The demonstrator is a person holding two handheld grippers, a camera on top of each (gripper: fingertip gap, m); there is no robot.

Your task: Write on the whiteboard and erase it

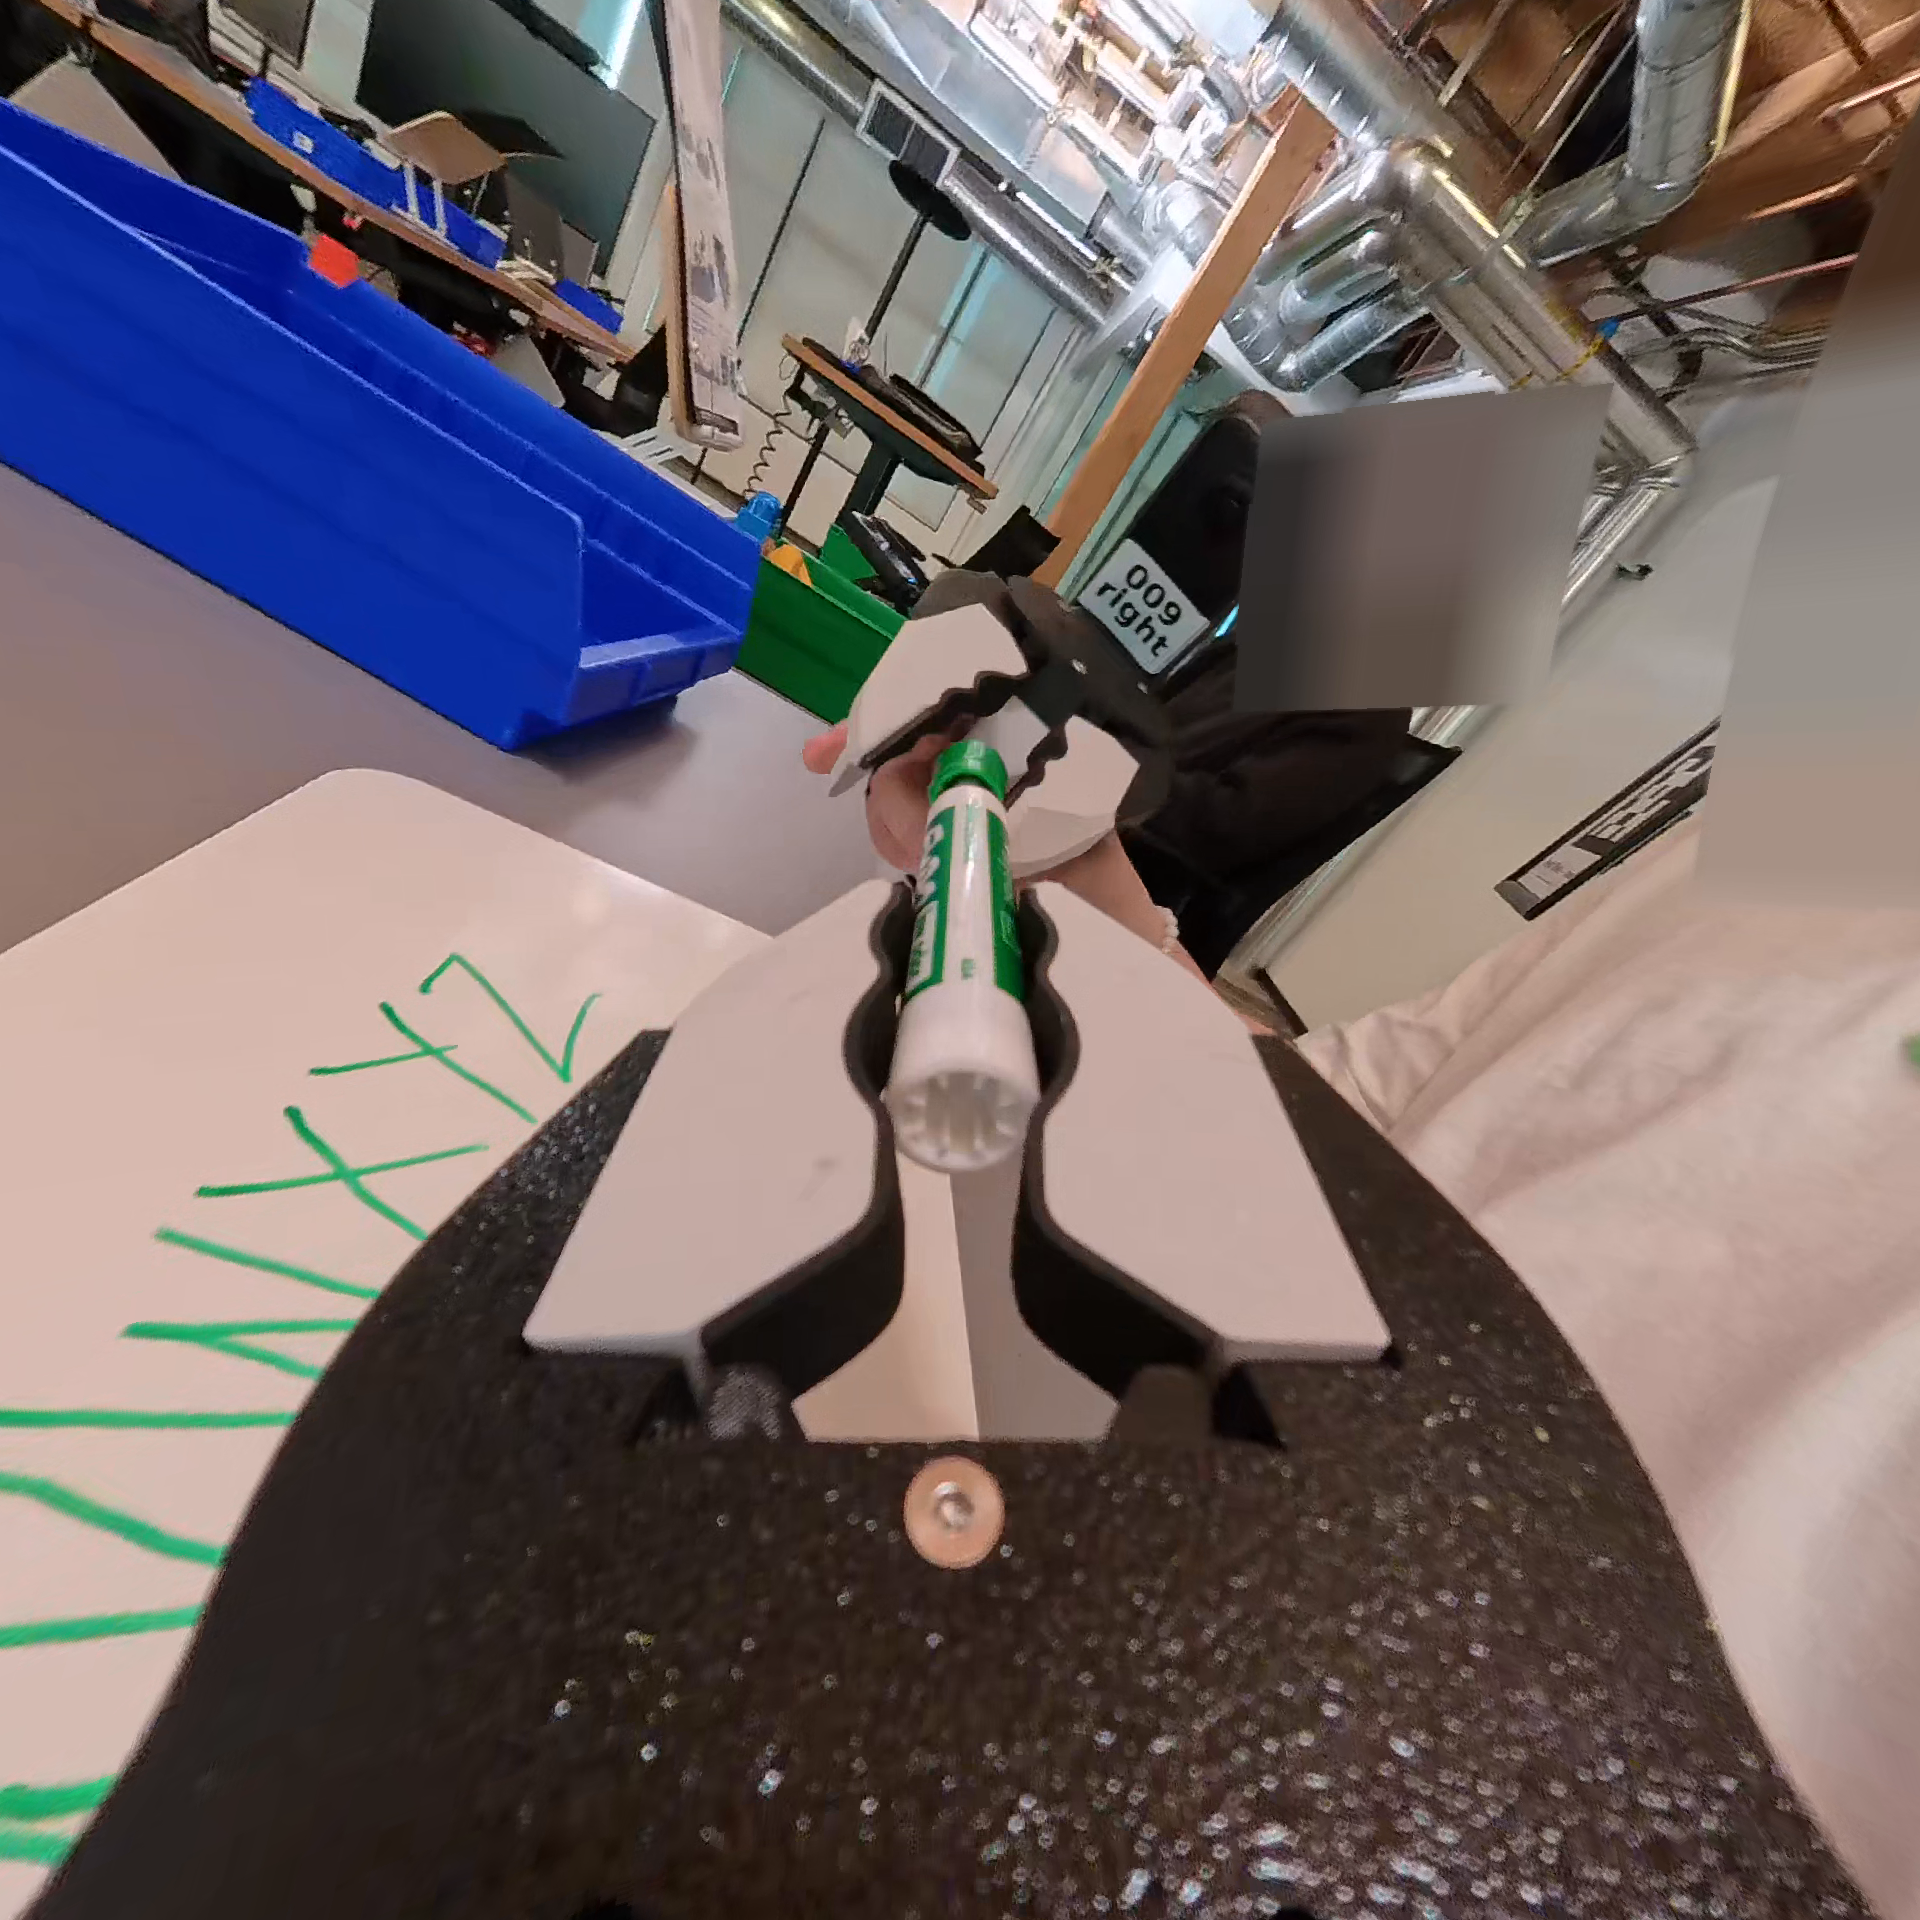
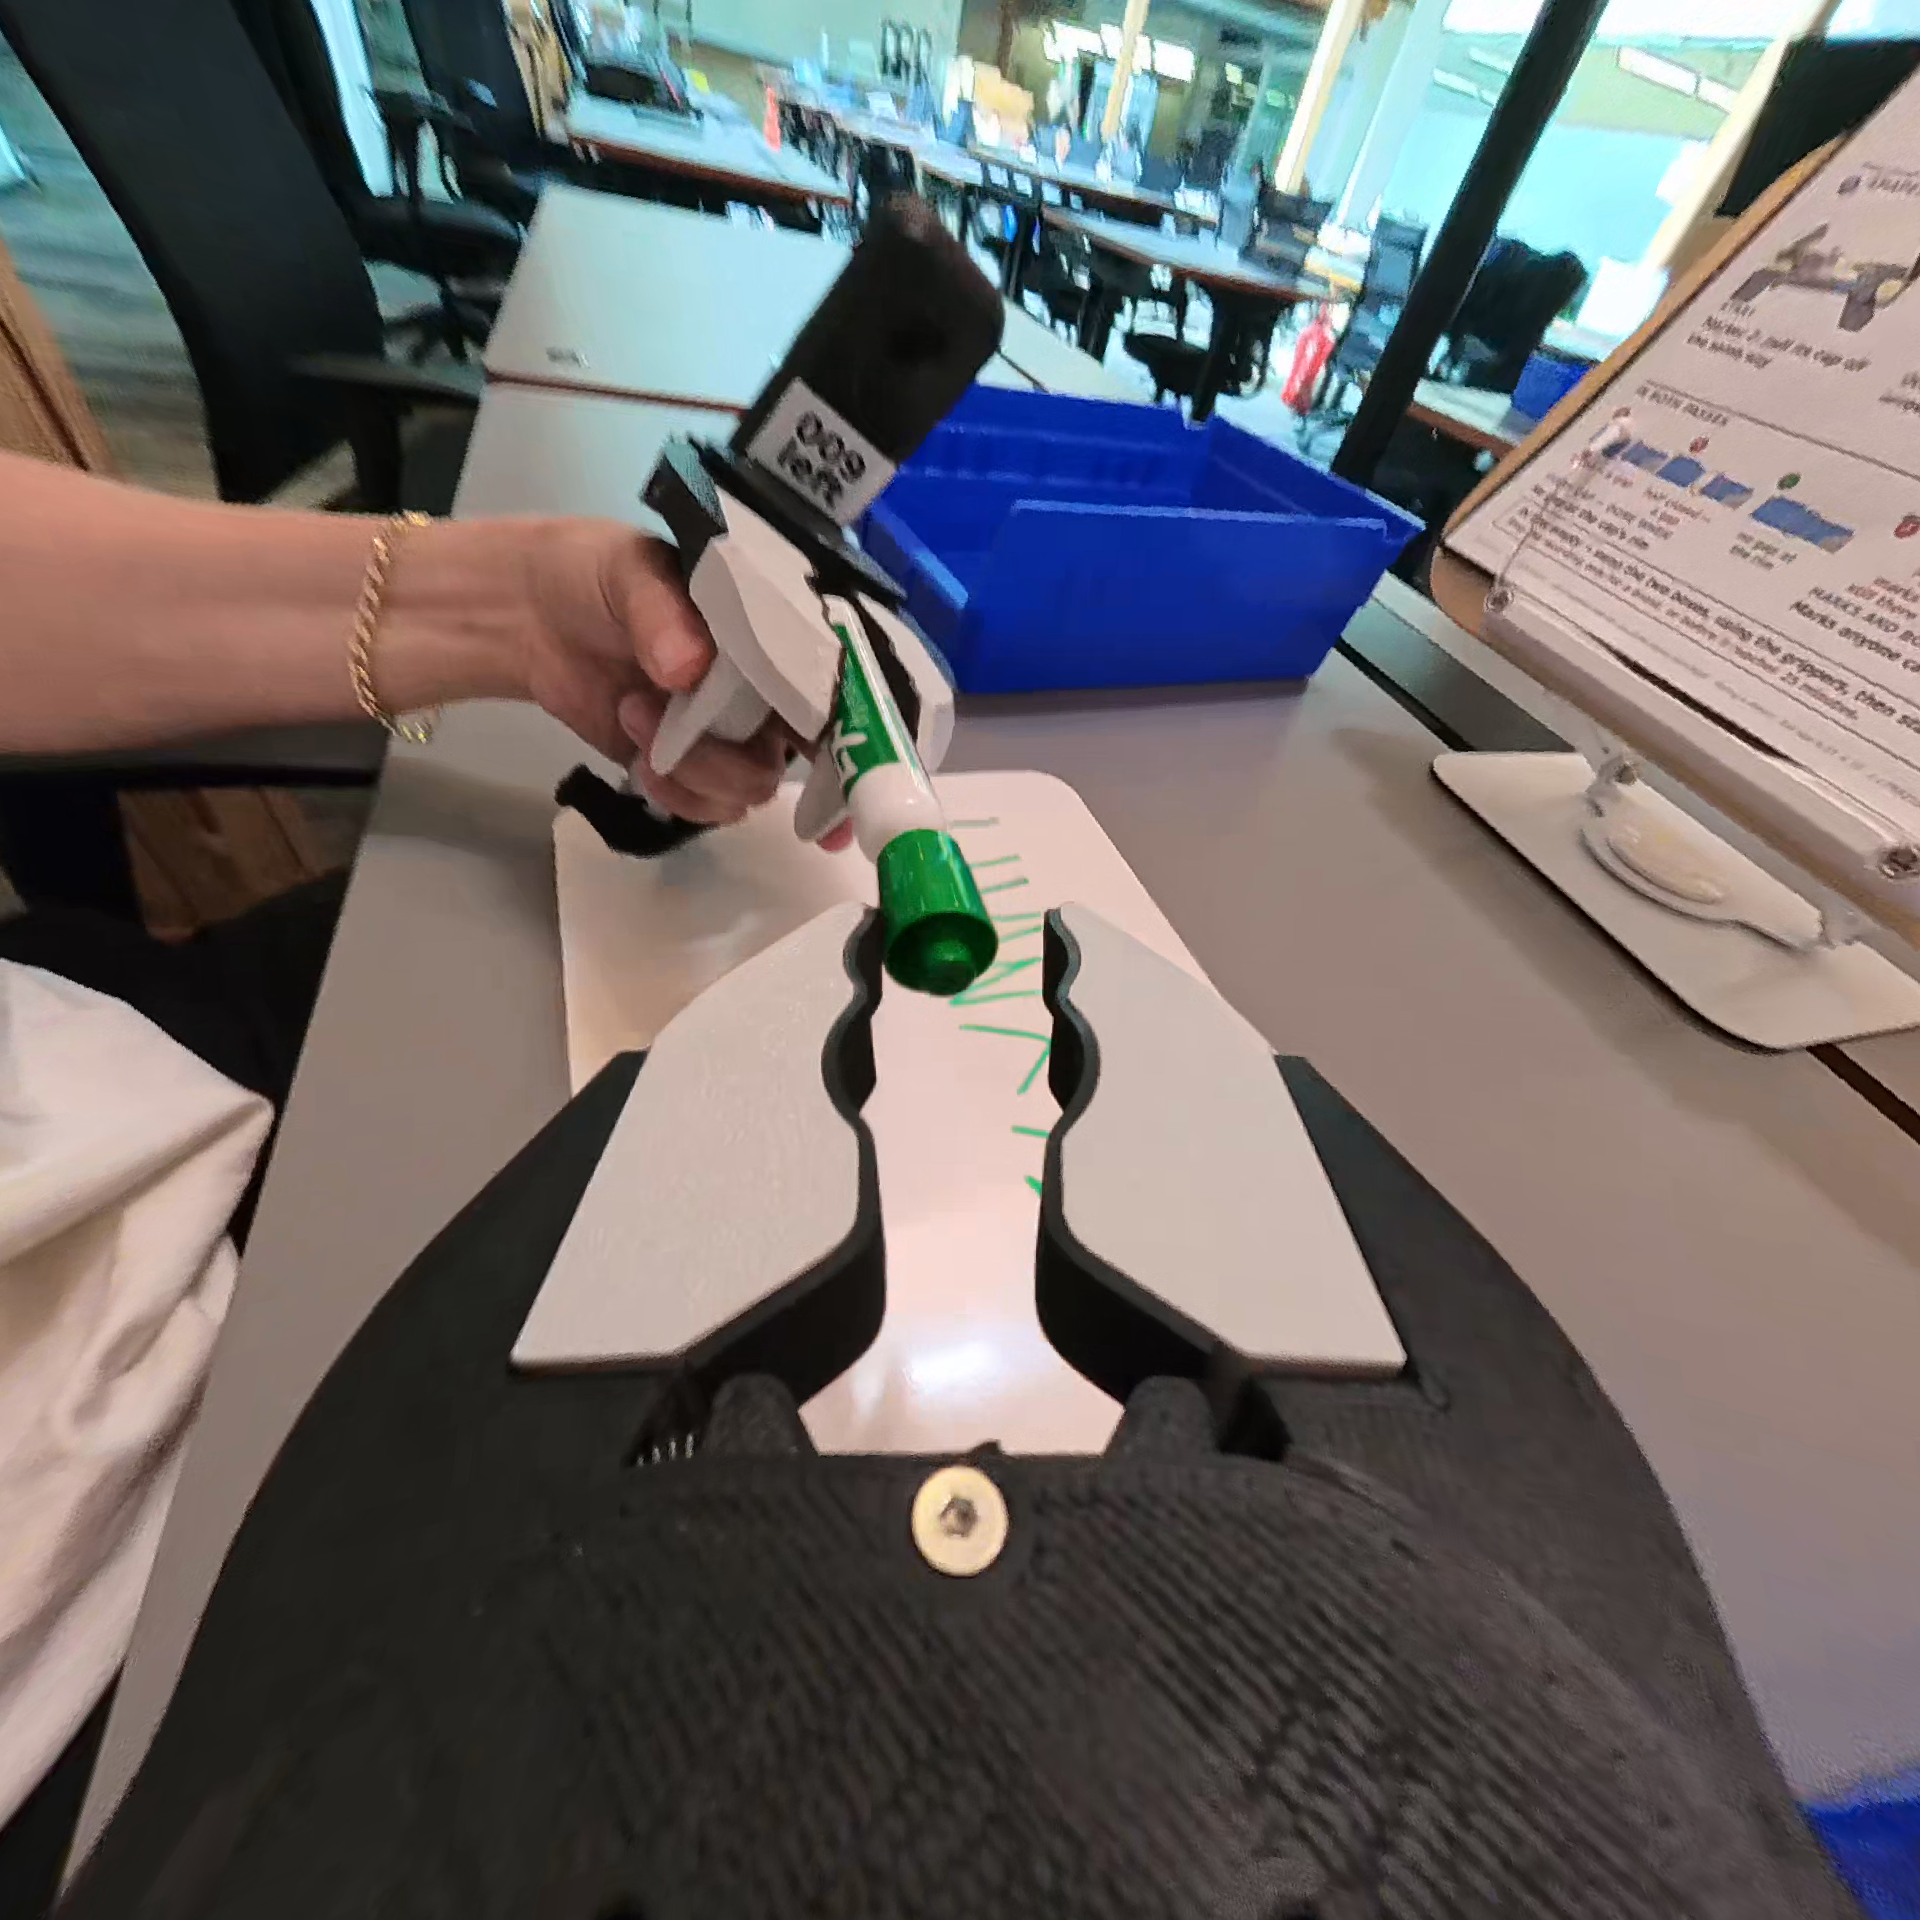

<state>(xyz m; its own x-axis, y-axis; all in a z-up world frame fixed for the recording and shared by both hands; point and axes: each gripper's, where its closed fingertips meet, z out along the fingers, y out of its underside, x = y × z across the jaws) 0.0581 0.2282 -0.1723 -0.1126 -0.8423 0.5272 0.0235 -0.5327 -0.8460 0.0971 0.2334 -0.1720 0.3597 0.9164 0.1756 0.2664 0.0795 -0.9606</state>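
Observation:
A white marker (image 1: 961, 987) with a green label and a green cap (image 2: 935, 925) is held by its barrel in my left gripper (image 1: 961, 904), which is shut on it. The cap end points away from that gripper. My right gripper (image 2: 958, 920) is open, with the cap between its fingertips, close to the left fingertip (image 2: 857, 935). The left wrist view shows the right gripper (image 1: 966, 748) with jaws apart around the cap. The right wrist view shows the left gripper (image 2: 842, 707) above the whiteboard (image 2: 727, 935). The whiteboard (image 1: 260, 987) lies flat on the grey table and bears green strokes (image 2: 997, 997).
A blue bin (image 2: 1143, 561) stands on the table (image 2: 1351, 935) beyond the whiteboard, with a green bin (image 1: 810, 623) behind it. A tilted stand with a printed sheet (image 2: 1714, 520) is at the right. A person's hand (image 2: 603, 623) holds the left gripper. White cloth (image 1: 1662, 1143) is near.

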